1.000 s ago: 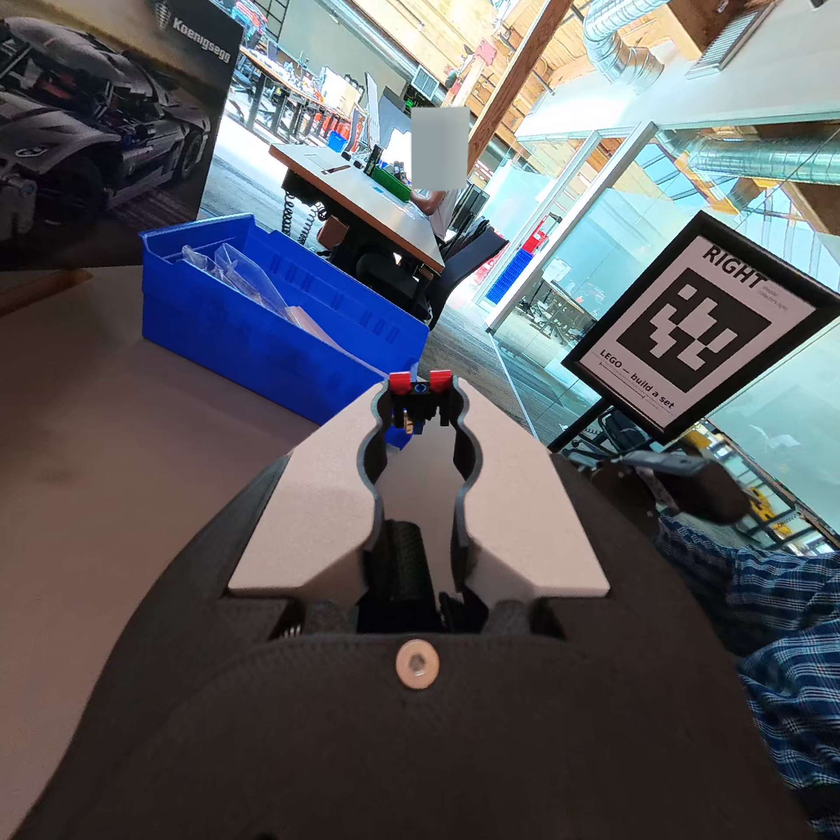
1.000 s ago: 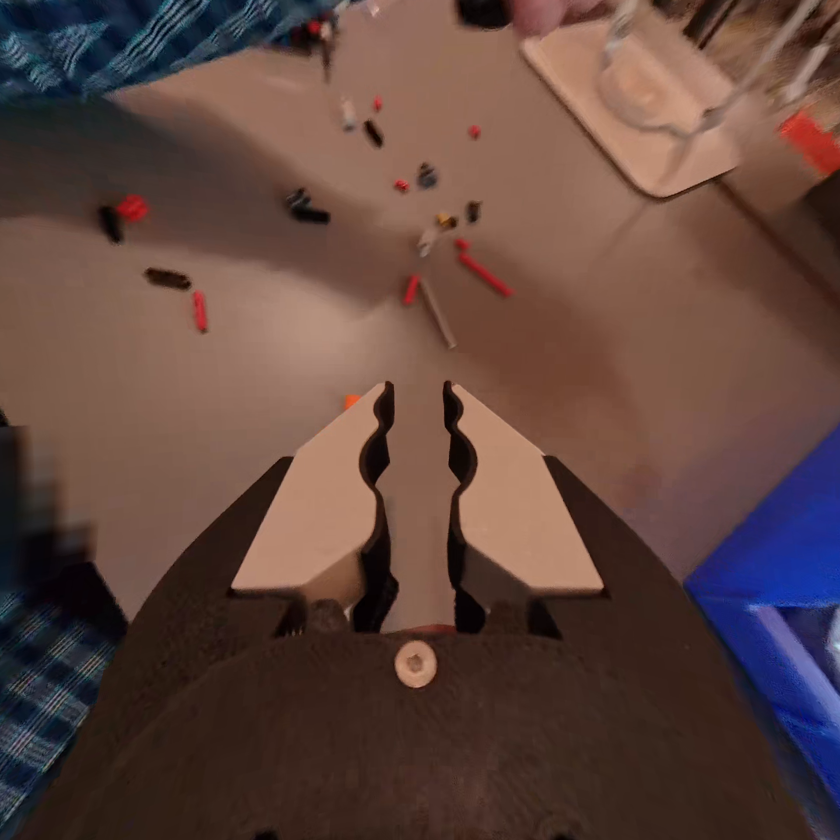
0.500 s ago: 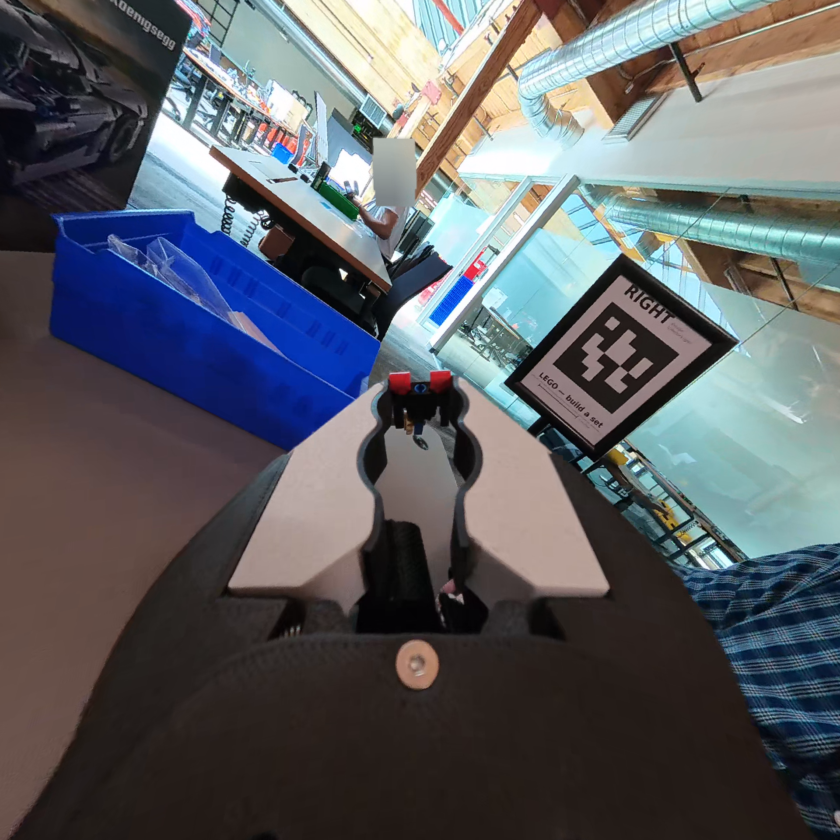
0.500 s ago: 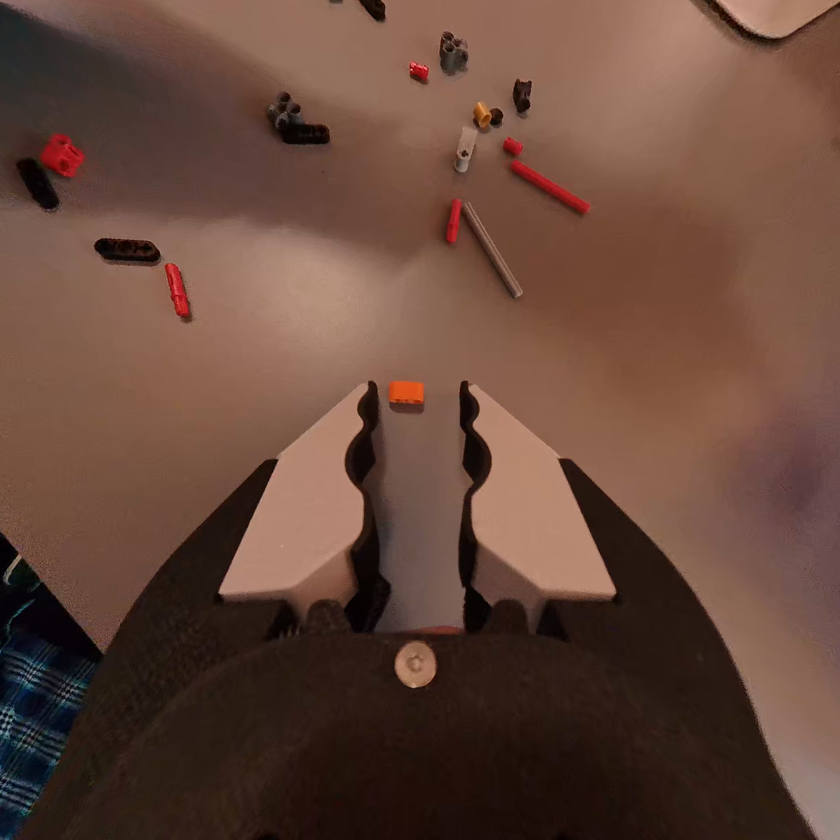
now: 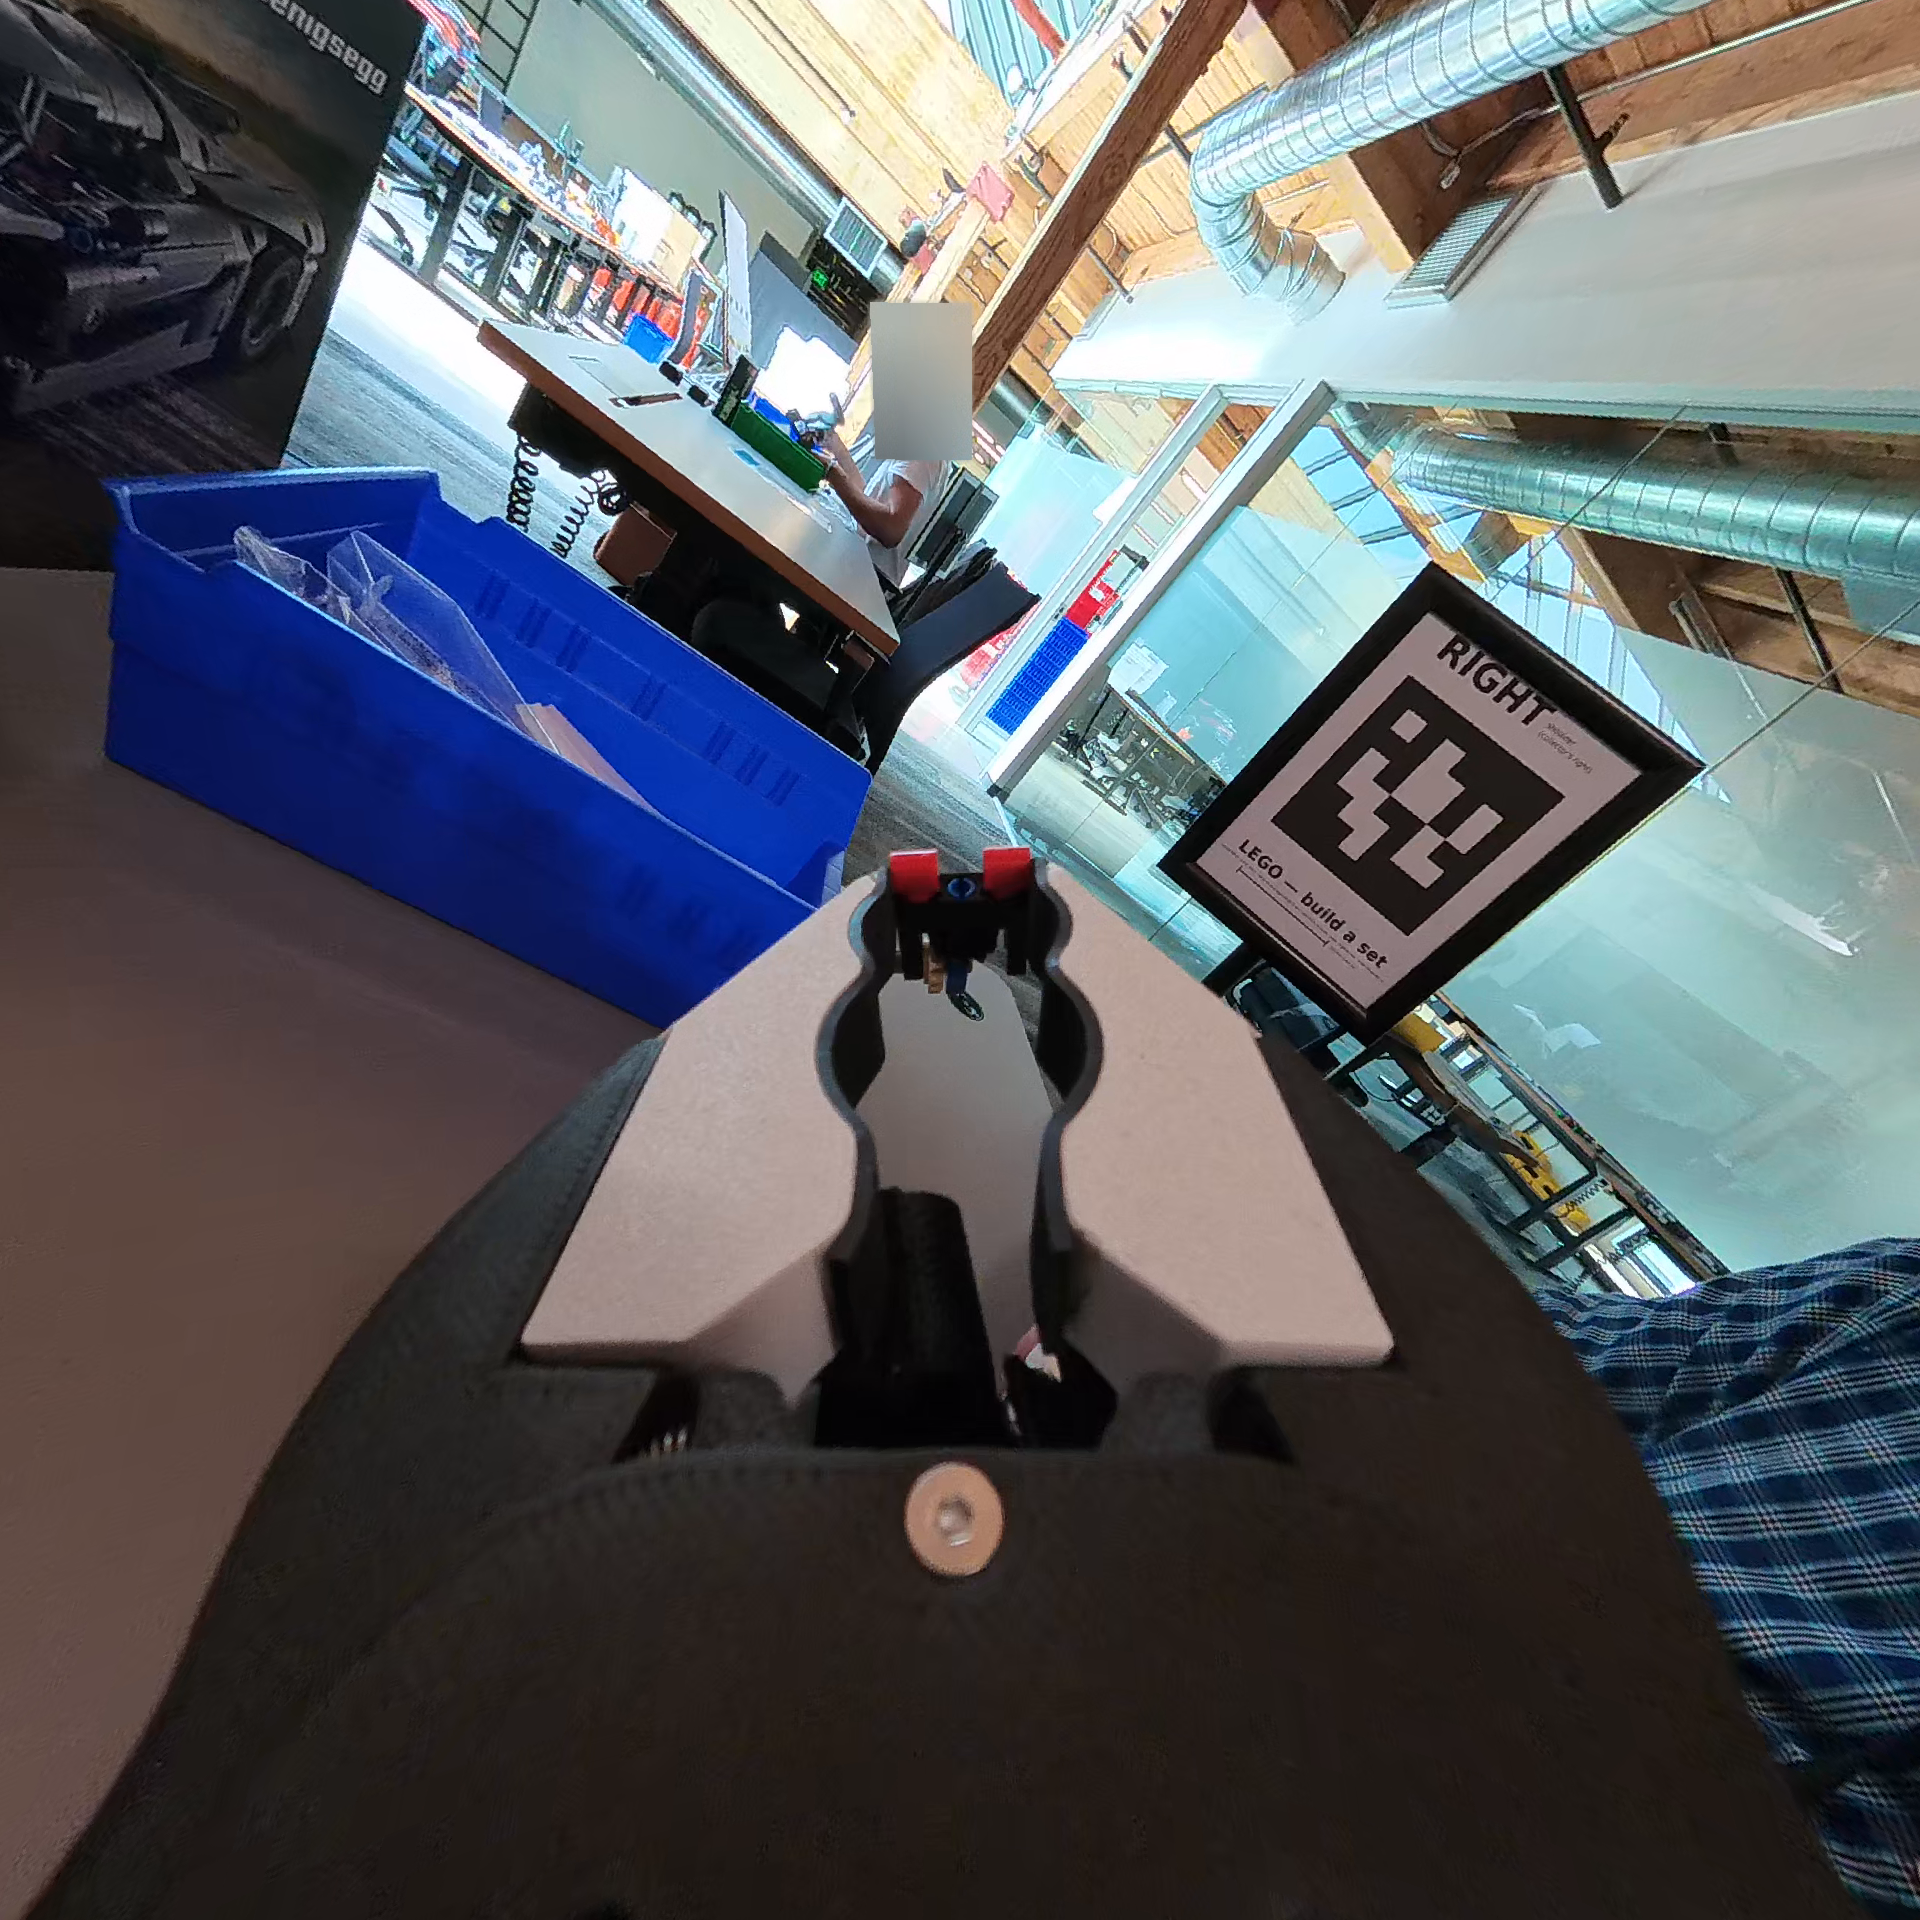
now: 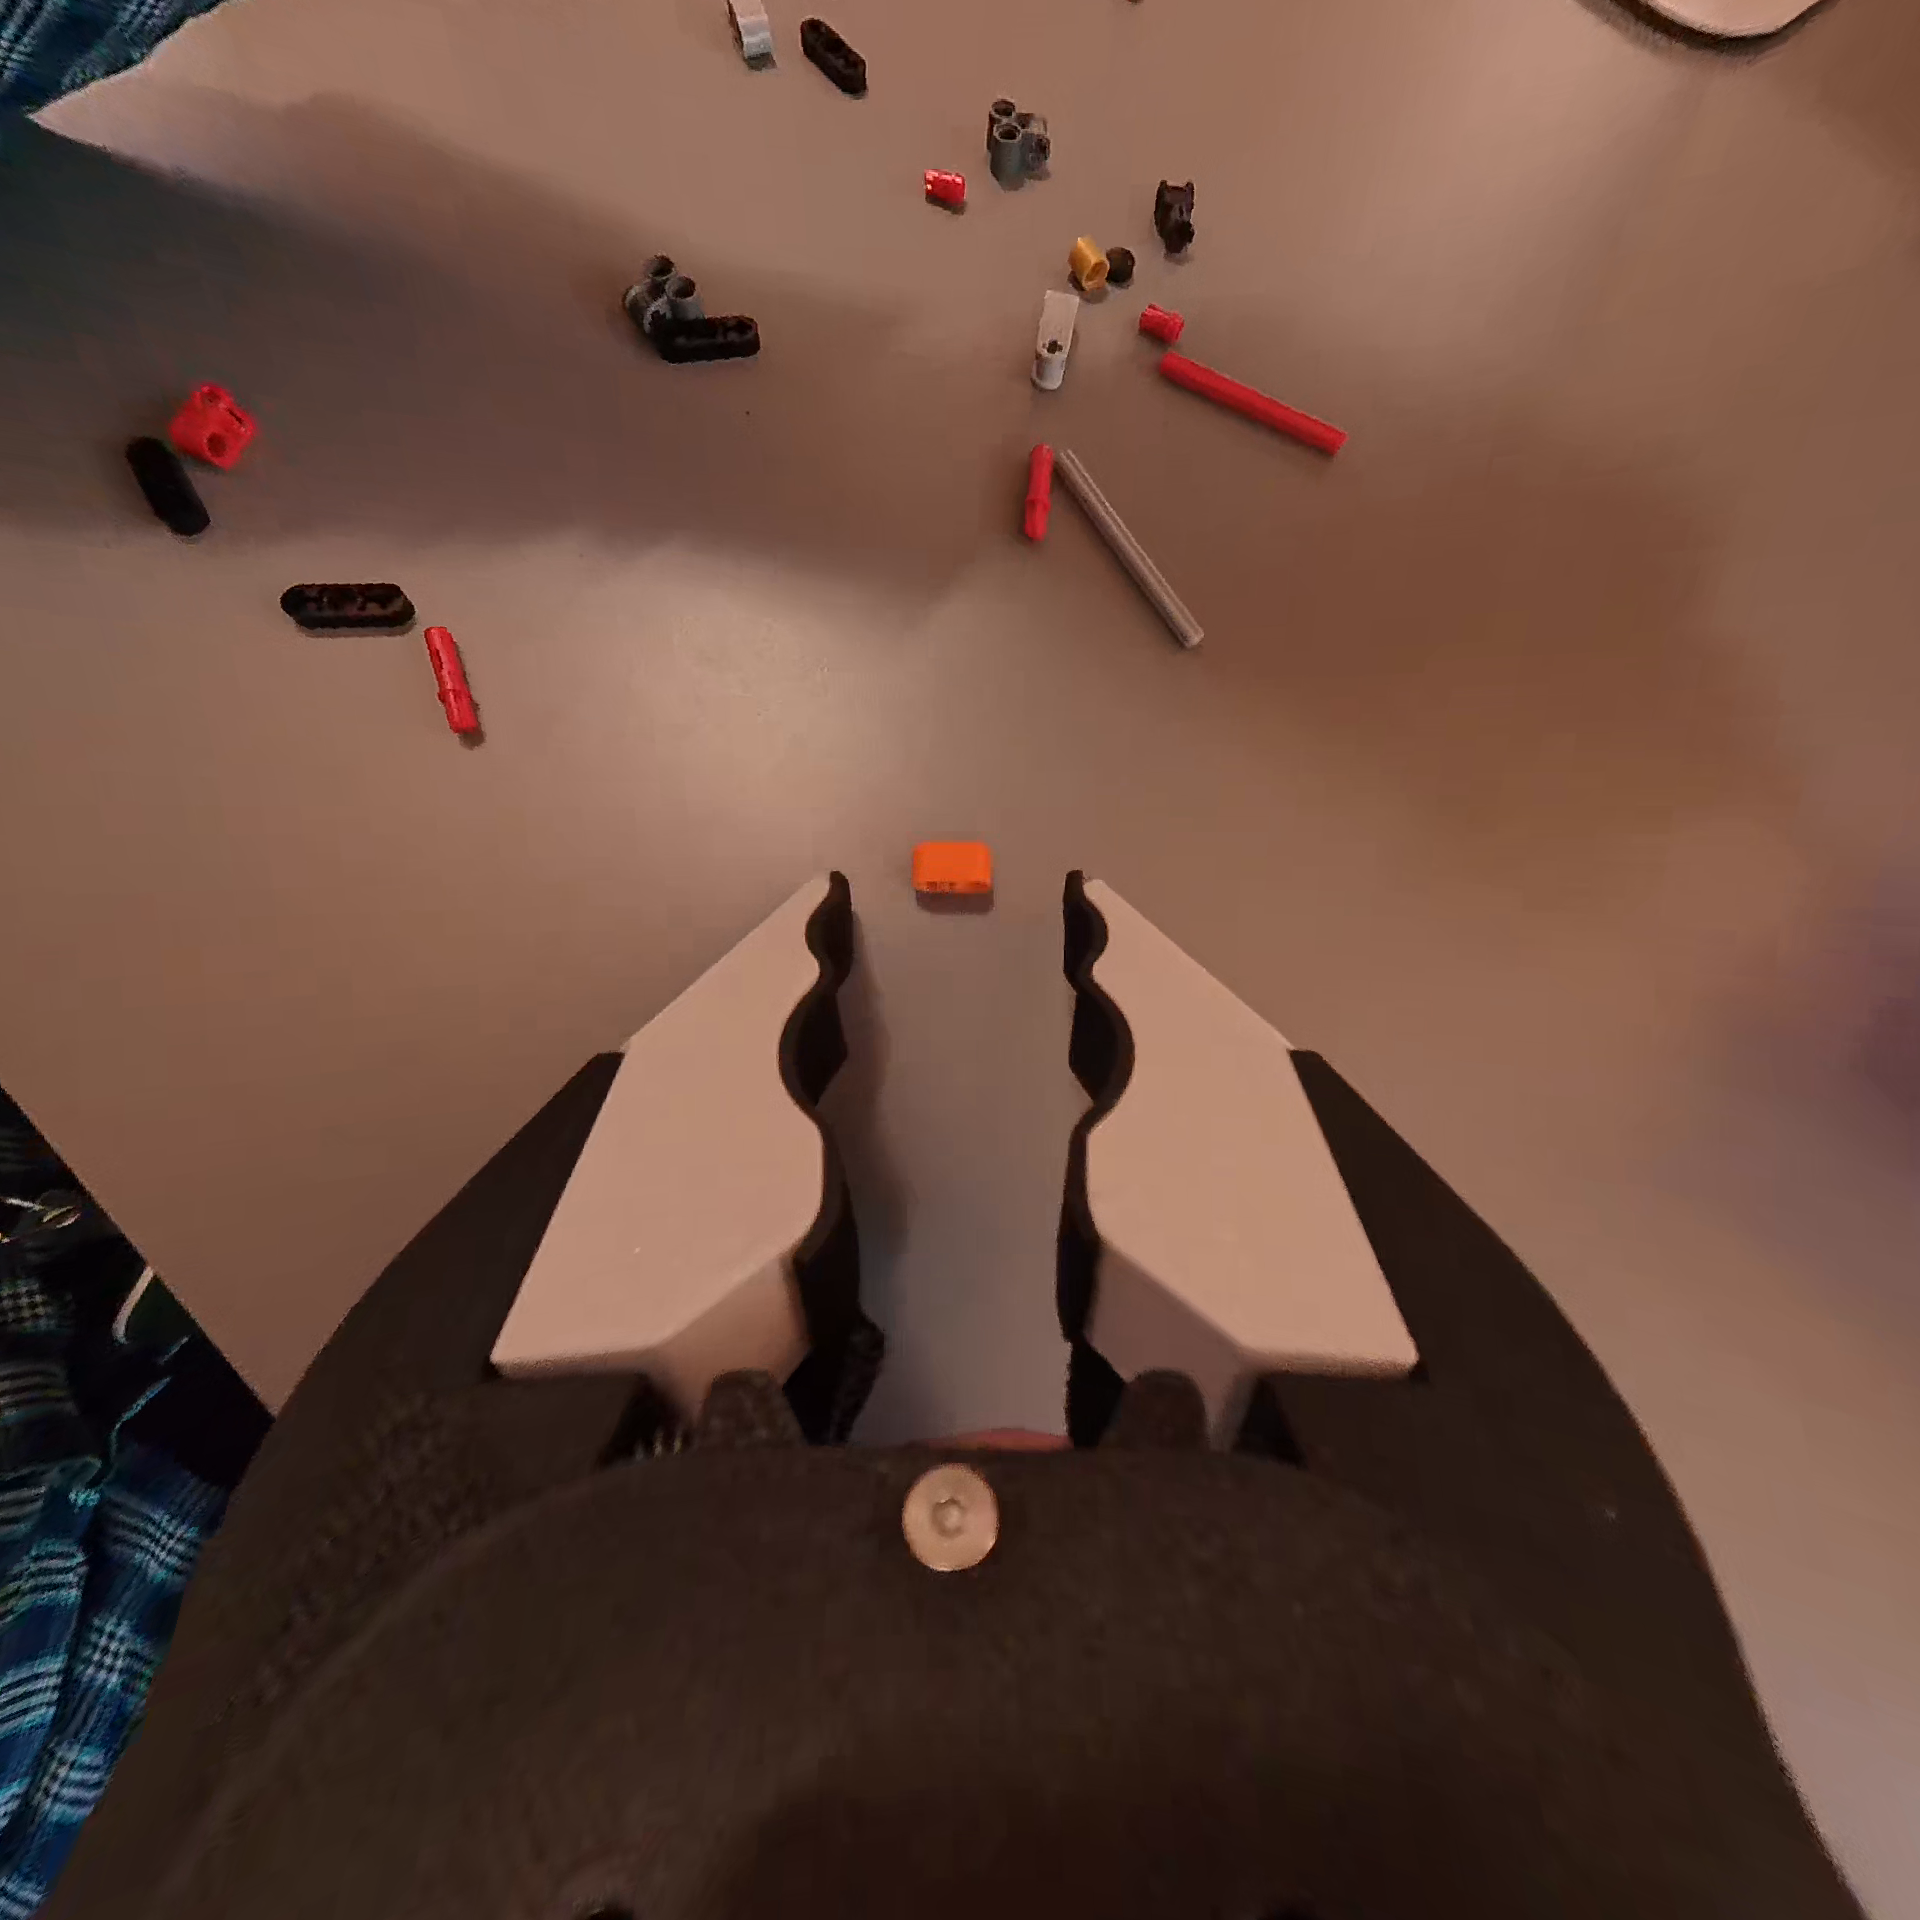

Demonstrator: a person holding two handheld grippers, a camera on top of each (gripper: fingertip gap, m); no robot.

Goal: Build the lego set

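My left gripper point(image 5: 961, 883) is shut on a small lego assembly point(image 5: 961, 904) with two red ends, a blue middle and black parts below. It is held up above the table, tilted toward the room. My right gripper point(image 6: 951, 883) is open, pointing down at the table. A small orange lego piece point(image 6: 952, 868) lies flat just beyond and between its fingertips. Loose pieces lie farther off: a long red axle point(image 6: 1252, 403), a grey axle point(image 6: 1127, 548), red pins point(image 6: 451, 681), black liftarms point(image 6: 346, 606) and a red connector point(image 6: 213, 424).
A blue bin point(image 5: 436, 727) with clear bags stands on the table to the left in the left wrist view. A framed marker sign point(image 5: 1429, 805) stands to the right. A plaid sleeve point(image 5: 1787, 1475) shows at lower right. A box with a car picture point(image 5: 156, 208) stands behind. My right gripper is the nearer one to the grey axle point(image 6: 1127, 548): about 9 centimeters, against 20 centimeters.
My right gripper has swung down over the table and opened wider, bringing the orange piece between its tips. My left gripper has tilted a little with the assembly still held.
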